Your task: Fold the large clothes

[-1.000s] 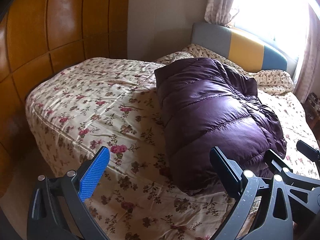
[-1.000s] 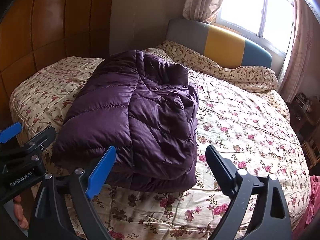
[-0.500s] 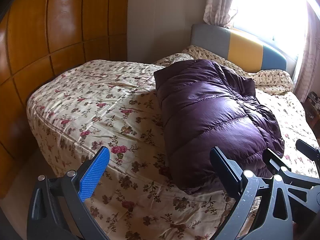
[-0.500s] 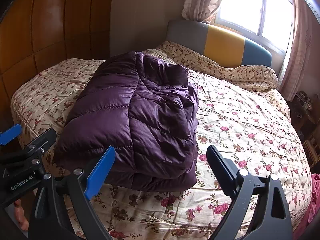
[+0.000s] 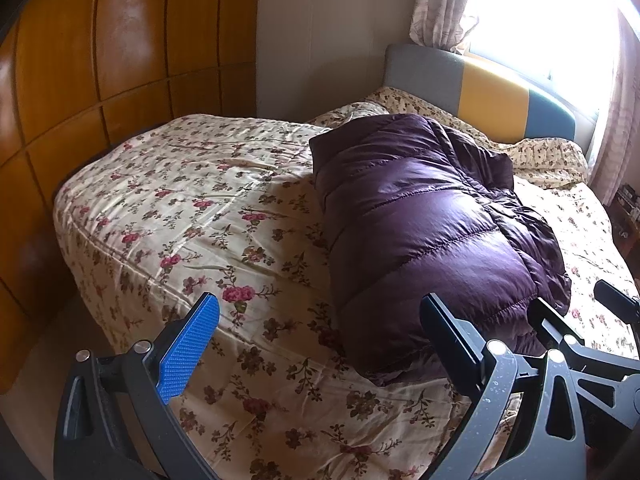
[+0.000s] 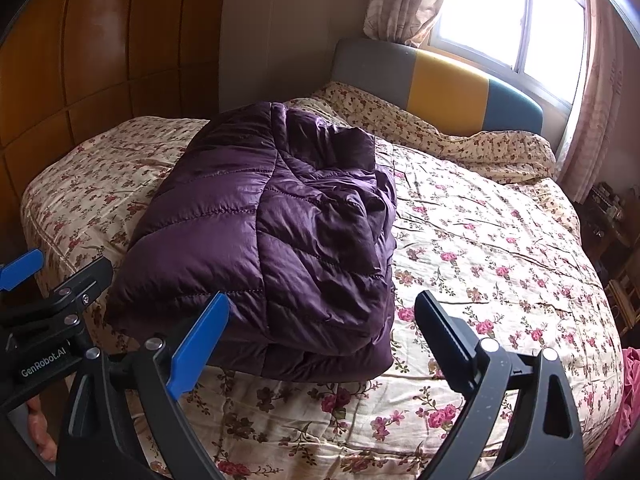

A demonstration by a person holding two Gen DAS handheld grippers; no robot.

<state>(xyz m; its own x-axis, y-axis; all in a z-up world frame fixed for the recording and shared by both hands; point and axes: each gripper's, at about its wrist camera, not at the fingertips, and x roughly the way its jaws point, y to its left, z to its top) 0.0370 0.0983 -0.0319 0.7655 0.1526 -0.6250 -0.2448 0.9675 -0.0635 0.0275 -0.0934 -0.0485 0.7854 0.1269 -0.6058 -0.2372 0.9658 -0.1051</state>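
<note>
A purple quilted down jacket point(image 5: 420, 232) lies folded into a long bundle on the floral bedspread point(image 5: 192, 208); it also shows in the right wrist view point(image 6: 272, 240). My left gripper point(image 5: 320, 340) is open and empty, held above the bed's near edge just left of the jacket's near end. My right gripper point(image 6: 324, 332) is open and empty, hovering at the jacket's near end without touching it. The right gripper also shows at the right edge of the left wrist view point(image 5: 580, 308).
A wooden panelled wall point(image 5: 80, 80) runs along the bed's left side. A grey, yellow and blue headboard point(image 6: 448, 80) stands under the bright window point(image 6: 520, 12). Pink cloth point(image 6: 628, 400) lies at the right edge. Cluttered shelves point(image 6: 612, 216) stand at the right.
Both grippers have drawn back and risen slightly from the bed; the jacket looks a little farther off. The jacket has not moved and both grippers stay open.
</note>
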